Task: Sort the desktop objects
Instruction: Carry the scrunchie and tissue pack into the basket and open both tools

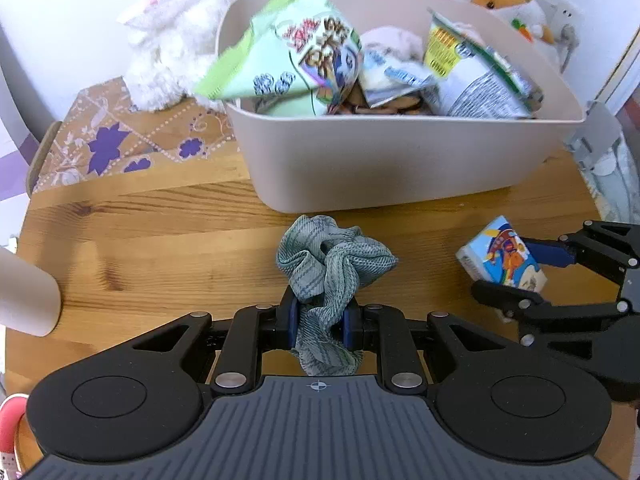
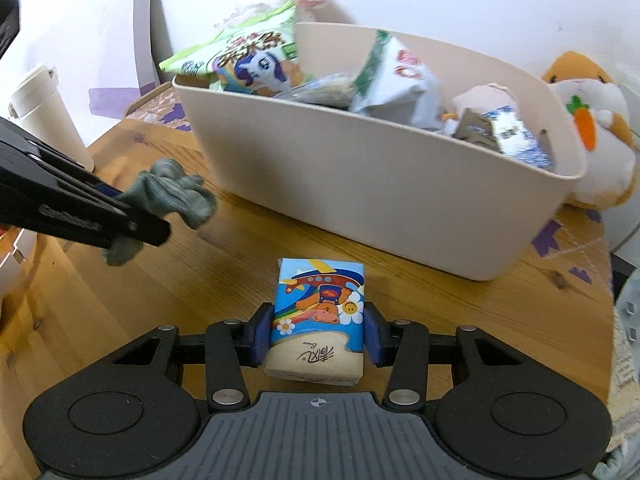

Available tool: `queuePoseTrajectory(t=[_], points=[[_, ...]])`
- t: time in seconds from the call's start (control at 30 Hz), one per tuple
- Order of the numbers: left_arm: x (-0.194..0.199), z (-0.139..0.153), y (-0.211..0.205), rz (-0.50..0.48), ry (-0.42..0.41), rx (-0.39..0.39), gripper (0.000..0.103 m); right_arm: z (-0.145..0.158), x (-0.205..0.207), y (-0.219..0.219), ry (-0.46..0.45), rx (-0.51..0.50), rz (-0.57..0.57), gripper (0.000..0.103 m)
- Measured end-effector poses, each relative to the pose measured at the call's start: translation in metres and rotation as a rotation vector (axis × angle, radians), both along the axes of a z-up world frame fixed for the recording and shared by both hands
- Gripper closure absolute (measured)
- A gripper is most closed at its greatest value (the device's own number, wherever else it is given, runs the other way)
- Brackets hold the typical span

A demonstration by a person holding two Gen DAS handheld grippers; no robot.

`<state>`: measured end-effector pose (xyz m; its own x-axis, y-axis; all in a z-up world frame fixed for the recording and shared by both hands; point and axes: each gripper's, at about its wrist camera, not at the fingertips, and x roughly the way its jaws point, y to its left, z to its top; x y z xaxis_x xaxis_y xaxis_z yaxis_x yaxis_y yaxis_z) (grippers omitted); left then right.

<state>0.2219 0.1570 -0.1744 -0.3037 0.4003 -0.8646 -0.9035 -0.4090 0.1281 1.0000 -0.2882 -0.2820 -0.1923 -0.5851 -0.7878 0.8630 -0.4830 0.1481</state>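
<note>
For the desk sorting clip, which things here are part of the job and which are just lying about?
Part of the job:
- green-grey cloth, pinched in the left gripper
- tissue pack, clamped in the right gripper
- beige bin with snack bags

Lying about:
- white plush rabbit
- orange hamster plush
- white flask
- patterned mat

left gripper [image 1: 320, 322] clamped, right gripper [image 2: 318, 332] clamped
</note>
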Motion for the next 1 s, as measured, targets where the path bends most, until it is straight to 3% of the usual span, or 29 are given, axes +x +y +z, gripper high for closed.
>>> queuePoseTrajectory(t=[0.5, 1.0], points=[[0.018, 0.064, -0.016, -0.084, 0.067, 0.100, 0.083, 0.071, -0.019, 0.062, 0.099, -0.090, -0.051, 0.060], [0.024, 0.136, 0.015, -0.133, 0.163, 0.245, 0.083, 0.148, -0.067, 0.069, 0.298, -0.177, -0.103, 0.060]])
